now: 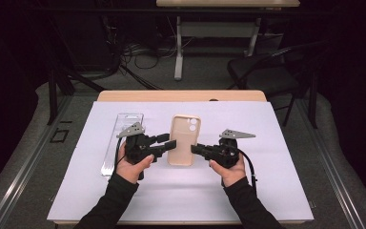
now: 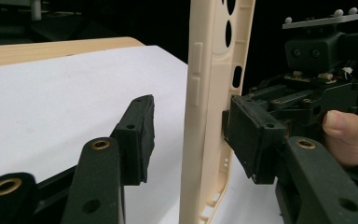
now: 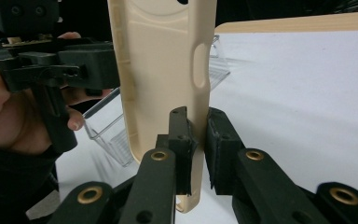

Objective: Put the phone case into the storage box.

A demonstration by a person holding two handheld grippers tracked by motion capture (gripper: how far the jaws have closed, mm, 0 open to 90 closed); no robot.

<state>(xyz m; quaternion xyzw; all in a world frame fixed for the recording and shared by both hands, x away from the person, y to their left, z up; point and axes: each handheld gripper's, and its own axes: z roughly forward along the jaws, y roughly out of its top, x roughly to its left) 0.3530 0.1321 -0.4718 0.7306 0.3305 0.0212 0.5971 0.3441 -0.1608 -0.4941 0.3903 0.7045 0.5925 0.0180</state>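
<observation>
right gripper (image 3: pixel 196 144) is pinched tight on the side wall of the beige phone case (image 3: pixel 163 70), holding it up in mid frame so its edge faces the other hand. left gripper (image 2: pixel 191 135) has its jaws parted around the opposite edge, not squeezing. clear plastic tray (image 1: pixel 121 143) sits at left on the white mat (image 1: pixel 267 191).

I see a white sheet (image 1: pixel 248 191) covering my wooden desk (image 1: pixel 181 95), with a clear plastic tray (image 1: pixel 122 138) lying along its left side. Beyond, a dark chair (image 1: pixel 267 71) and another desk's legs (image 1: pixel 178 47) stand among floor cables (image 1: pixel 138 52).
</observation>
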